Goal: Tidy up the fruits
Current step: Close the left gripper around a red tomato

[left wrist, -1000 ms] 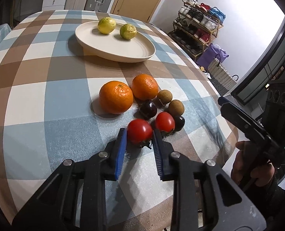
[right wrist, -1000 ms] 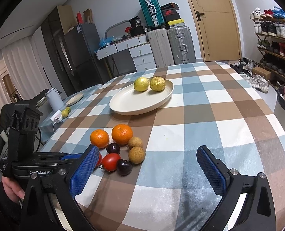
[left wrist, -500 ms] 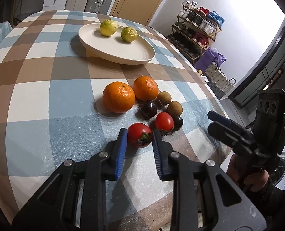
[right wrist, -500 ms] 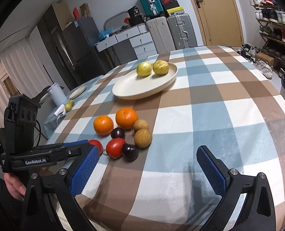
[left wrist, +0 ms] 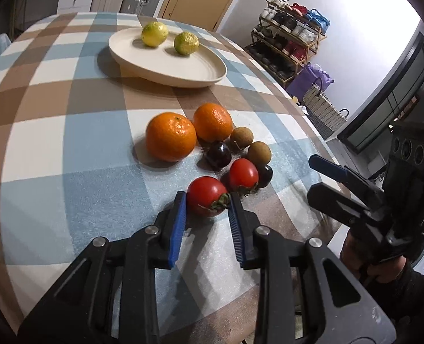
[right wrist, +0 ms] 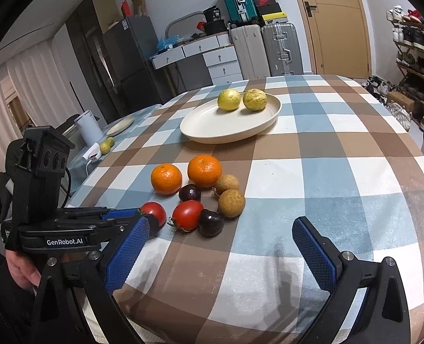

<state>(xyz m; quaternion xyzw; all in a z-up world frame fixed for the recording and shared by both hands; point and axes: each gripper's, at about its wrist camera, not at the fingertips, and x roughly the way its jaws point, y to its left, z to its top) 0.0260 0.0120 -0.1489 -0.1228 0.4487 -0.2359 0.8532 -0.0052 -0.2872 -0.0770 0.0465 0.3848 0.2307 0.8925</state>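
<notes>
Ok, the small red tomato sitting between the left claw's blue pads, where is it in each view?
Left wrist: small red tomato low centre, between the left claw pads.
Right wrist: same tomato lower left, partly hidden behind the left claw.
Shared landmark: round cream plate holding two yellow-green citrus, beyond the fruit cluster.

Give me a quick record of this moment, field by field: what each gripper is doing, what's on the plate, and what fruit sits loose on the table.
left gripper: pads bracket the near tomato; grip not confirmed
right gripper: open wide, empty
plate: two yellow-green citrus
loose on tablecloth: two oranges, two tomatoes, two dark plums, two brown longans, clustered
</notes>
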